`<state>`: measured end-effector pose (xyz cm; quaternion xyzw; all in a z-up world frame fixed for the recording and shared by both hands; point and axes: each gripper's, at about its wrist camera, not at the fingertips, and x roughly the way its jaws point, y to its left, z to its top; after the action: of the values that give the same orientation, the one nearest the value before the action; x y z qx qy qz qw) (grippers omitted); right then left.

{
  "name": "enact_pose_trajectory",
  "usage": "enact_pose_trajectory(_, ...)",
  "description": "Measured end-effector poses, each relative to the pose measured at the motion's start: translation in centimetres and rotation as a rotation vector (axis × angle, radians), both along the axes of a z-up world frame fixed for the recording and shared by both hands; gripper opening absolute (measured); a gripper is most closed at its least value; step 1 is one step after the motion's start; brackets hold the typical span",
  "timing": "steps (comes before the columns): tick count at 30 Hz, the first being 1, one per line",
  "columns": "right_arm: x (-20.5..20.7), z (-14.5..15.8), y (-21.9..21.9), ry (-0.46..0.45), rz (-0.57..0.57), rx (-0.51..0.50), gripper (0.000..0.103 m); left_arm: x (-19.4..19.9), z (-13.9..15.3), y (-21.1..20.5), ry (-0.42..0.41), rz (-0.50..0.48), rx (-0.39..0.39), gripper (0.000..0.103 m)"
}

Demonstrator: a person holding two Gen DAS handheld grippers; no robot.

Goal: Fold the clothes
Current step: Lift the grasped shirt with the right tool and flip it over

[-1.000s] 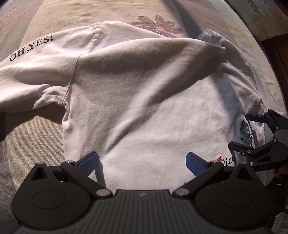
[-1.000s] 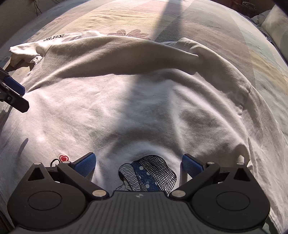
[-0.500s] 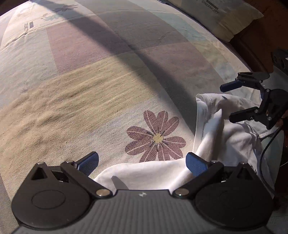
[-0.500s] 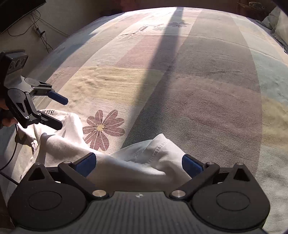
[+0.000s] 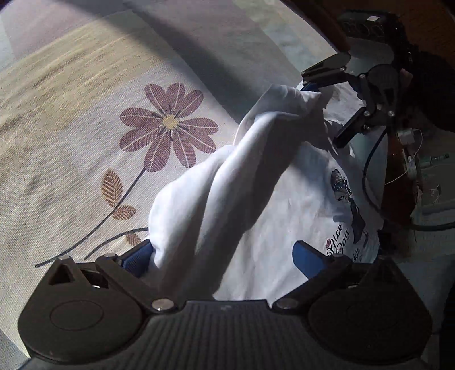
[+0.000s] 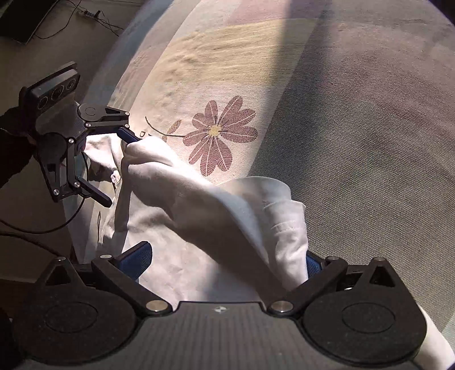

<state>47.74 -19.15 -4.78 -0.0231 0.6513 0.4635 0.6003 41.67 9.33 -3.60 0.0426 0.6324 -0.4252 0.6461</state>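
Lying bunched on a bed: one white T-shirt (image 5: 256,199), soft knit cotton, gathered into thick rolled folds. Printed graphic of a figure in a netted hat with script "Nice Day" (image 5: 345,216) shows on its flat part in the left wrist view.

Bedspread (image 6: 355,128): woven, coarse-textured, in broad bands of tan, mauve and grey-green. One purple daisy-like flower (image 5: 169,123) with a yellow centre, a dark stem and brown leaves, lies just beside the shirt.

Grippers, two, black plastic with blue ribbed pads. Left gripper (image 5: 221,256): fingers spread wide, a fold of shirt bulging between them and touching the left pad (image 5: 136,257). Right gripper (image 6: 227,260): fingers likewise wide apart, a hemmed fold draped over the right pad (image 6: 312,263). Neither is seen pinching cloth.

Each gripper shows in the other's view, its upper finger against a raised peak of fabric. A black cable (image 5: 369,176) trails from the right gripper. Floor with cables (image 6: 93,17) lies beyond the bed edge.
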Motion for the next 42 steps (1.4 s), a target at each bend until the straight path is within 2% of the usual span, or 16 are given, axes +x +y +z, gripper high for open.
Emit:
enact_pose_trajectory(2, -2.0, 0.2, -0.2, 0.007, 0.033, -0.014, 0.103, -2.2, 0.5, 0.0, 0.0, -0.037, 0.002, 0.101)
enact_pose_trajectory(7, -6.9, 0.7, -0.7, 0.024, 0.114, -0.051, 0.103, -5.7, -1.7, 0.7, 0.111, -0.064, 0.075, 0.101)
enact_pose_trajectory(9, -8.4, 0.9, -0.7, -0.009, 0.151, -0.074, 0.103, -6.2, -1.3, 0.2, 0.082, -0.057, 0.078, 0.101)
enact_pose_trajectory(11, -9.1, 1.6, -0.4, -0.06, 0.173, -0.084, 0.103, -6.0, 0.2, -0.3, 0.027, -0.035, 0.043, 0.101)
enact_pose_trajectory(15, -7.9, 3.9, 0.3, -0.13, 0.117, -0.011, 0.103, -4.1, 3.2, -2.0, -0.13, -0.027, -0.025, 0.101)
enact_pose_trajectory(17, -6.7, 4.4, 1.0, -0.167, 0.096, 0.026, 0.103, -2.8, 3.5, -2.7, -0.178, -0.025, -0.038, 0.101)
enact_pose_trajectory(22, -4.0, 3.2, 4.6, -0.222, 0.105, 0.097, 0.102, -0.8, 2.4, -3.2, -0.215, 0.027, -0.013, 0.101)
enact_pose_trajectory(26, -2.5, 1.6, 7.7, -0.225, 0.141, 0.133, 0.09, -2.4, 1.8, -1.3, -0.198, 0.095, 0.022, 0.101)
enact_pose_trajectory(31, -1.4, -0.9, 11.3, -0.168, 0.201, 0.159, 0.087, -5.6, 1.5, 1.4, -0.15, 0.252, 0.011, 0.101)
enact_pose_trajectory(33, -1.2, -1.2, 11.9, -0.144, 0.21, 0.178, 0.081, -7.0, 1.5, 1.8, -0.134, 0.293, 0.005, 0.101)
enact_pose_trajectory(35, -0.9, -0.5, 12.2, -0.122, 0.231, 0.193, 0.055, -8.2, 1.4, 2.1, -0.123, 0.328, -0.004, 0.101)
enact_pose_trajectory(37, -0.8, 0.3, 12.4, -0.113, 0.254, 0.197, 0.051, -8.9, 1.1, 2.4, -0.108, 0.361, -0.023, 0.101)
enact_pose_trajectory(39, -0.9, 1.1, 12.9, -0.141, 0.292, 0.18, 0.039, -9.3, 0.9, 2.6, -0.105, 0.383, -0.037, 0.101)
enact_pose_trajectory(40, -0.9, 1.5, 13.2, -0.166, 0.312, 0.166, 0.027, -9.3, 0.8, 2.6, -0.107, 0.391, -0.039, 0.101)
enact_pose_trajectory(41, -0.9, 1.9, 13.6, -0.192, 0.332, 0.152, 0.021, -9.4, 0.7, 2.7, -0.109, 0.398, -0.041, 0.101)
enact_pose_trajectory(42, -0.9, 2.3, 13.9, -0.217, 0.349, 0.141, 0.02, -9.4, 0.7, 2.8, -0.11, 0.405, -0.045, 0.101)
